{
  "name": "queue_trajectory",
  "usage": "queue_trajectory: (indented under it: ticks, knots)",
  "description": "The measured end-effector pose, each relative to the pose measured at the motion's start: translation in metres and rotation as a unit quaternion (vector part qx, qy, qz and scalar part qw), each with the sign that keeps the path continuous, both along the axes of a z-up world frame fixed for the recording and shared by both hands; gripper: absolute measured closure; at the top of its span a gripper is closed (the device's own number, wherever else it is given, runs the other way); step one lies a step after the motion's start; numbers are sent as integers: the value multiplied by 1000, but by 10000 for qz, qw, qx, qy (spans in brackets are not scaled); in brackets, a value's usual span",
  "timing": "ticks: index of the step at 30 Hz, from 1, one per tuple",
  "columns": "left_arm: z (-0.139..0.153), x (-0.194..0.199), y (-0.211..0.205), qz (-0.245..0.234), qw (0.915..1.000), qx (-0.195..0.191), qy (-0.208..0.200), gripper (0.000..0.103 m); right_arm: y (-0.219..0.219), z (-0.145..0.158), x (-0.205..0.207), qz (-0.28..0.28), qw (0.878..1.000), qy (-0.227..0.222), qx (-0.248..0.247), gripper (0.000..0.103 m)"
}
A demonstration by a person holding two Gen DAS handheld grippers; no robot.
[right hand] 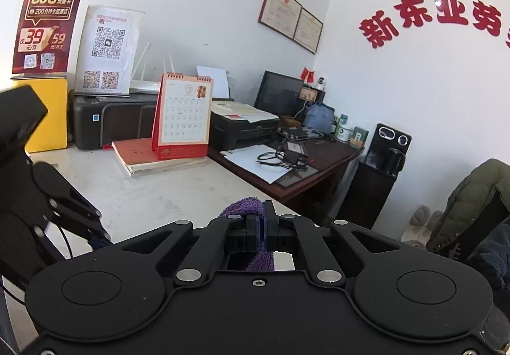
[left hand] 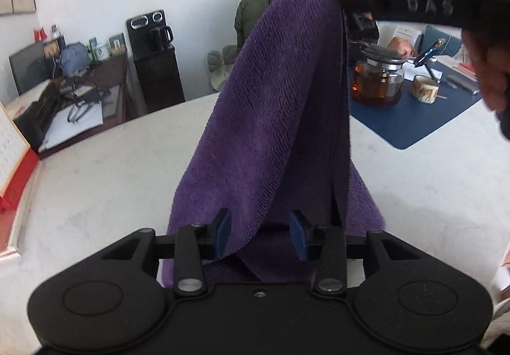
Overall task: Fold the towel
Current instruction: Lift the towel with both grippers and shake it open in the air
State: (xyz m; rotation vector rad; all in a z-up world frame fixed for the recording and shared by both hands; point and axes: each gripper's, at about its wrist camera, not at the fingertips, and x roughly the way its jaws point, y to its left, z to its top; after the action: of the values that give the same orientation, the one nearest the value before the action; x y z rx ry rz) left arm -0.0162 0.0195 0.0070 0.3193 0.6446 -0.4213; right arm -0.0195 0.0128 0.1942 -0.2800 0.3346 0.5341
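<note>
Table [left hand: 95, 182], white, w/ blue mat [left hand: 414, 119] at far right. Purple towel [left hand: 280, 106] hangs over table, top corner pinched high up by R gripper [right hand: 264, 227], rest draping down to the tabletop in front of L gripper [left hand: 262, 235]. R jaws clamped tight on towel, cloth bunched between pads, seen in right wrist view. L jaws spread apart, gripping nothing; a towel flap hangs between the blue pads [left hand: 223, 235], touching the left one, clear of the other. Glass teapot [left hand: 377, 80] w/ dark tea on mat, small cup [left hand: 425, 88] just beside it. Desk calendar [right hand: 183, 117] on far table edge, atop a book [right hand: 149, 159].
</note>
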Motion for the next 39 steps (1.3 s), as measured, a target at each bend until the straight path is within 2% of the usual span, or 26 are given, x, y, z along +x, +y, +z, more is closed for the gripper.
queue_trajectory:
  ticks: [5, 6, 7, 10, 14, 18, 21, 25, 30, 32, 33, 35, 38, 39]
  knots:
    - [-33, 20, 8, -12, 9999, 4, 123, 66, 7, 10, -14, -37, 10000, 3, -58, 101]
    - [-40, 24, 9, -14, 9999, 5, 147, 73, 8, 13, -16, -52, 10000, -6, -40, 101]
    - [-45, 28, 12, -4, 9998, -49, 202, 86, 8, 16, -19, -71, 10000, -20, -17, 101]
    - [-44, 38, 24, 133, 9979, -423, 473, 97, 10, 21, -22, -148, 9999, -82, -20, 101]
    - [3, 33, 55, 72, 9936, -1052, 415, 99, 5, 27, -24, -288, 9993, -220, -69, 101]
    - [55, 25, 87, -26, 9845, -1721, 324, 99, -8, 46, -35, -324, 9978, -585, 51, 101]
    - [98, 11, 104, -194, 9782, -2064, 143, 99, -23, 72, -52, -267, 9944, -1003, 197, 101]
    - [150, -1, 130, -556, 9636, -2614, 68, 98, -44, 105, -67, -84, 9902, -1285, 539, 101]
    - [168, 8, 149, -620, 9490, -3073, 326, 98, -61, 130, -61, 276, 9901, -1245, 591, 101]
    - [158, 22, 153, -503, 9454, -3165, 591, 98, -66, 133, -44, 546, 9918, -966, 641, 101]
    - [148, 33, 154, -403, 9446, -3161, 783, 98, -68, 132, -38, 622, 9921, -871, 658, 101]
    - [118, 62, 154, -127, 9440, -3030, 1298, 98, -70, 117, -6, 793, 9940, -383, 655, 101]
    - [63, 101, 152, 387, 9447, -2597, 1966, 95, -65, 71, 53, 910, 9930, 483, 579, 101]
    - [43, 114, 152, 548, 9443, -2423, 2158, 89, -61, 52, 73, 918, 9921, 695, 493, 101]
